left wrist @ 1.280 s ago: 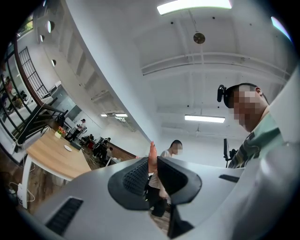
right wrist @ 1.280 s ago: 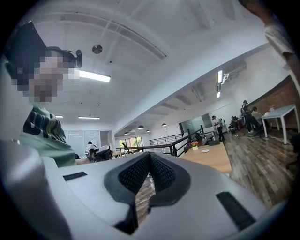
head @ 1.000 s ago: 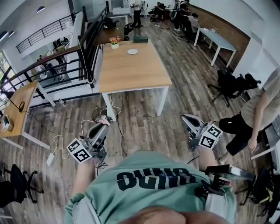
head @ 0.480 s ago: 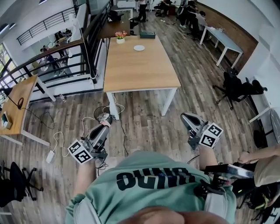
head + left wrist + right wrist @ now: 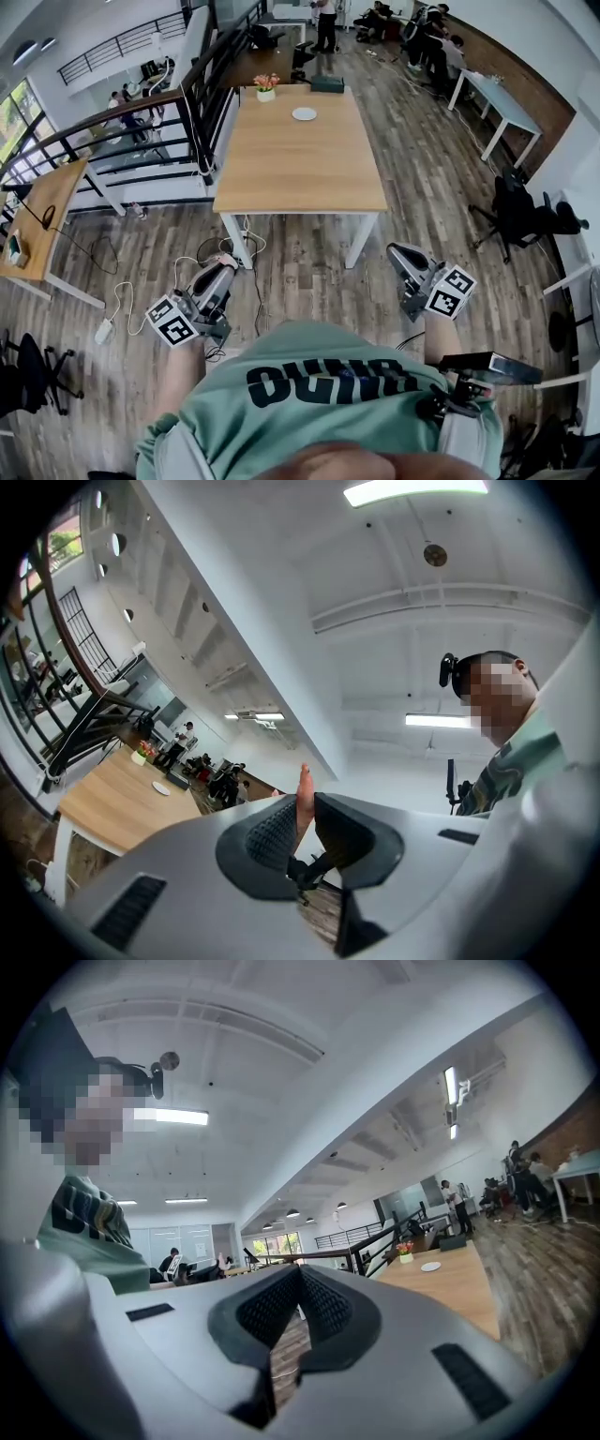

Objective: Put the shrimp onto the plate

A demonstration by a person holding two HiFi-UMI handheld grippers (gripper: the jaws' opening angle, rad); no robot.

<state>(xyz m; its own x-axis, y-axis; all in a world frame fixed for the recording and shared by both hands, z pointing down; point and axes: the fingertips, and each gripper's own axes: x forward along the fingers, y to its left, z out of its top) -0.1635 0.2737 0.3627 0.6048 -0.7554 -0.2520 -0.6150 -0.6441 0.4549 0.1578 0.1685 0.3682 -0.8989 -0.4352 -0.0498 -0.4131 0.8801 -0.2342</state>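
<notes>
left claw (image 5: 223,270): gripping the small pink shrimp (image 5: 303,787)
right claw (image 5: 300,1281): sitting closed, empty
risk: shrimp may be slipping out before reaching the round white plate (image 5: 304,113)

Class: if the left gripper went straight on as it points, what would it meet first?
Probably nothing near: the left gripper, holding the shrimp, aims slightly upward past the wooden table, toward a distant white wall; depth is unclear.

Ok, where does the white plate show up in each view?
Head view: plate top centre, at the table's far end.
Left gripper view: plate at middle left, on the table.
Right gripper view: plate right of centre, on the table.
Shared landmark: the flower pot beside it.
</notes>
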